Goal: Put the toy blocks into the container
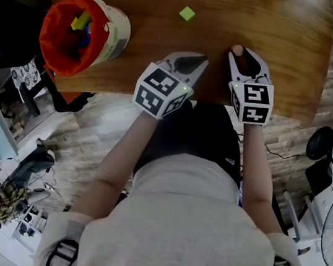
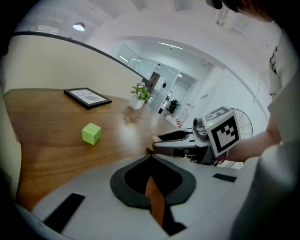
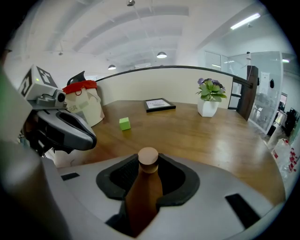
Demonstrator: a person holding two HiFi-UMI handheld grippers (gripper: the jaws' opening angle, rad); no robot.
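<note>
A person seated at a wooden table [image 1: 280, 47] works two hand-held grippers over a block-sorting task. The right gripper [image 3: 149, 165] pinches a small round wooden block [image 3: 149, 156] at the very tips of its jaws, the block's flat face turned up, low over the near edge of the table. The left gripper [image 2: 150, 158] hovers just beside it with its jaws pressed together and nothing between them. The container [image 1: 116, 33] - a cream tub lined in red, several coloured blocks already inside - stands at the table's left edge. From the right gripper it lies well off to the left, beyond the left gripper, so the pinched block would likely have to travel across or around that idle tool to reach the open mouth. One green cube [image 1: 186, 13] remains loose on the wood, ahead of both grippers and a little left, well apart from the tub. The empty left gripper looks the nearer of the two to it, and as a cube it offers no long axis to line up with. A framed picture [image 3: 160, 104] and a potted plant [image 3: 209, 96] sit at the far side.
</note>
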